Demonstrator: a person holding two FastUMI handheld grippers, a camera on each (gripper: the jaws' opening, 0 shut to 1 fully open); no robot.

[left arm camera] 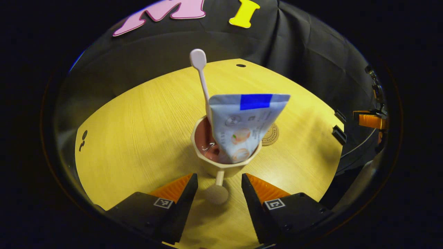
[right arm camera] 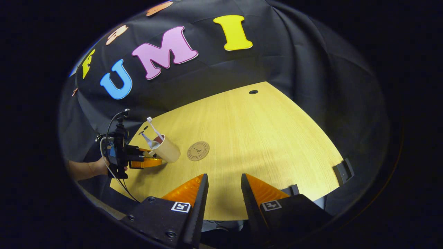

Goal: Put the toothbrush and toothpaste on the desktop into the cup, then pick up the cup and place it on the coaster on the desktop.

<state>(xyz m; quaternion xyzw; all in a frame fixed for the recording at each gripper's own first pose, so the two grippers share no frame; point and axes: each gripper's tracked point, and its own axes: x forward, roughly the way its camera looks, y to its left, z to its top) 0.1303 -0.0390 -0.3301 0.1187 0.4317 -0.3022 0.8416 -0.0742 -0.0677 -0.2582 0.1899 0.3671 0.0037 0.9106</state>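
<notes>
A cream cup [left arm camera: 211, 162] with a dark red inside stands on the wooden desktop [left arm camera: 138, 138]. A pale toothbrush [left arm camera: 200, 74] and a white-and-blue toothpaste tube [left arm camera: 247, 124] stick up out of it. Its knobbed handle [left arm camera: 218, 190] points at me between the spread fingers of my left gripper [left arm camera: 218, 178], which is open and not touching it. A round tan coaster [left arm camera: 271, 135] lies just behind the cup. In the right gripper view the cup [right arm camera: 168, 149] sits left of the coaster [right arm camera: 198, 151], with the left gripper [right arm camera: 145, 162] at it. My right gripper [right arm camera: 224, 180] hovers open over the near edge.
A hand [right arm camera: 95, 167] holds the left gripper, with a cable hanging from it. The desktop [right arm camera: 263, 138] has a small hole [right arm camera: 253, 92] near its far edge and black clips [right arm camera: 342, 171] on its right edge. Black cloth walls close in behind.
</notes>
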